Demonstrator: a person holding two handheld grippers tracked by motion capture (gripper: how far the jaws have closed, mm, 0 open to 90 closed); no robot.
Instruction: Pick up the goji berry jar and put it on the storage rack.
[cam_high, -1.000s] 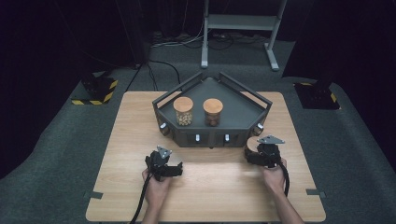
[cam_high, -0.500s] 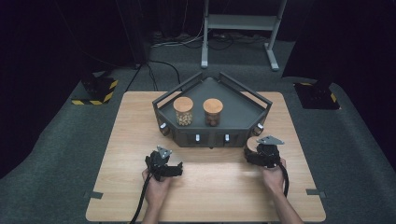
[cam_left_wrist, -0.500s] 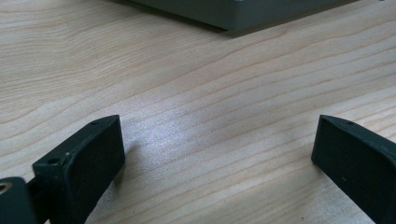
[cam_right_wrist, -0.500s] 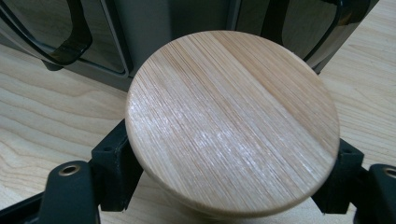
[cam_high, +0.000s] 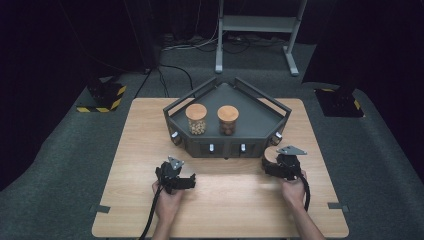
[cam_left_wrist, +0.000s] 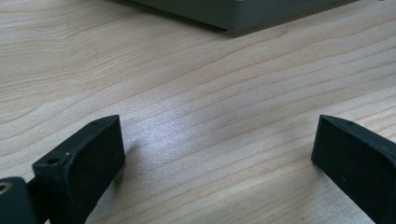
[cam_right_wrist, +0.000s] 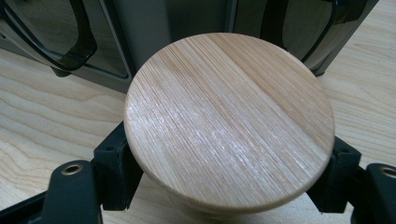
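Now we have the right gripper clamped on a jar with a round, pale bamboo lid; its jaws have just been closing onto the body under that lid. It stands on the light wooden table, just beside the front right corner of the dark grey angular tray. We judge a straight lift comes next, into the tray beside the two cork-lidded glass jars. Our left gripper rests with jaws spread, gripping nothing.
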